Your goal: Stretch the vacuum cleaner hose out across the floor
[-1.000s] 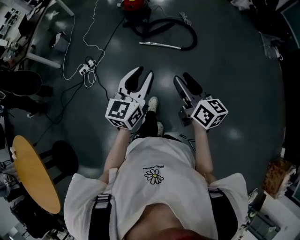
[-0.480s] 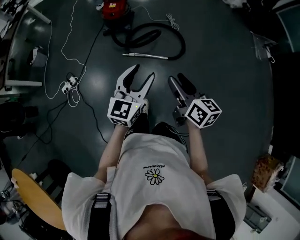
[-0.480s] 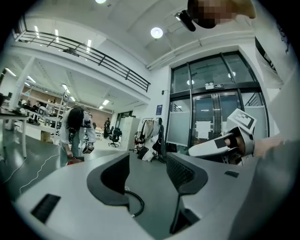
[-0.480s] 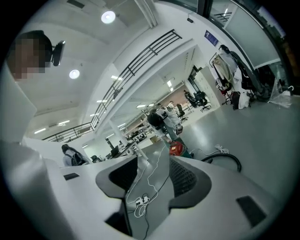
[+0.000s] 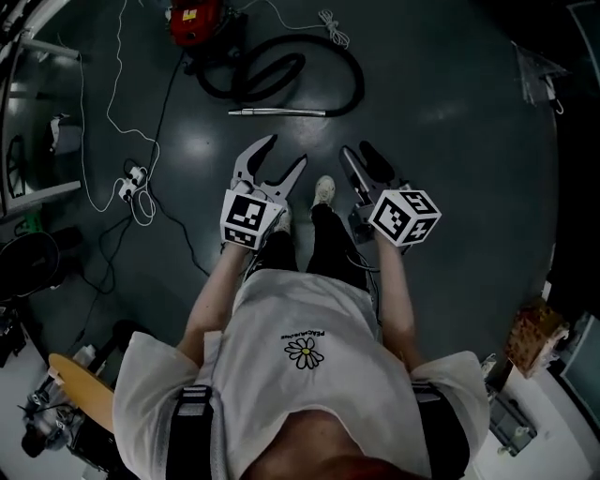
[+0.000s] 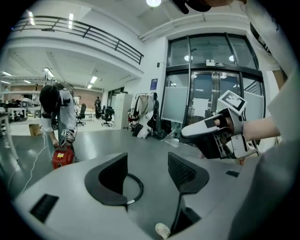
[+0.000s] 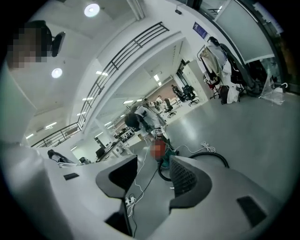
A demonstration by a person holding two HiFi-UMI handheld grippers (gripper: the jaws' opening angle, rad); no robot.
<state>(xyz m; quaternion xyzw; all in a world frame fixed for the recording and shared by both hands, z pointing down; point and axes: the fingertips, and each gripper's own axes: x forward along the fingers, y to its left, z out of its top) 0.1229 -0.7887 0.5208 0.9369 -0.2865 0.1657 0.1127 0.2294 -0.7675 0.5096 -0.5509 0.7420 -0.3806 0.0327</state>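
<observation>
Moved: the person has walked up toward the vacuum; hose and vacuum sit closer in the head view than a second ago, and both grippers came forward with them.
Left hand-held gripper [image 5: 284,157]: jaws have just been opening and now stand partly apart. Nothing is between them, only floor beyond.
Right hand-held gripper [image 5: 356,150]: jaws partly apart, same gap as before, holding nothing.
Hose [image 5: 359,82]: black, on the floor ahead of both grippers, looped beside the vacuum and then curving round to the metal tube. Neither gripper touches it.
Vacuum [image 5: 195,21]: red, at the far end of the hose.
Metal tube [image 5: 277,112]: flat on the floor, the part nearest the jaws, clear of them.
Power strip [image 5: 131,175]: white, with its cable, on the floor off to the left.
Shoe [image 5: 324,190]: on the floor between the two grippers.
</observation>
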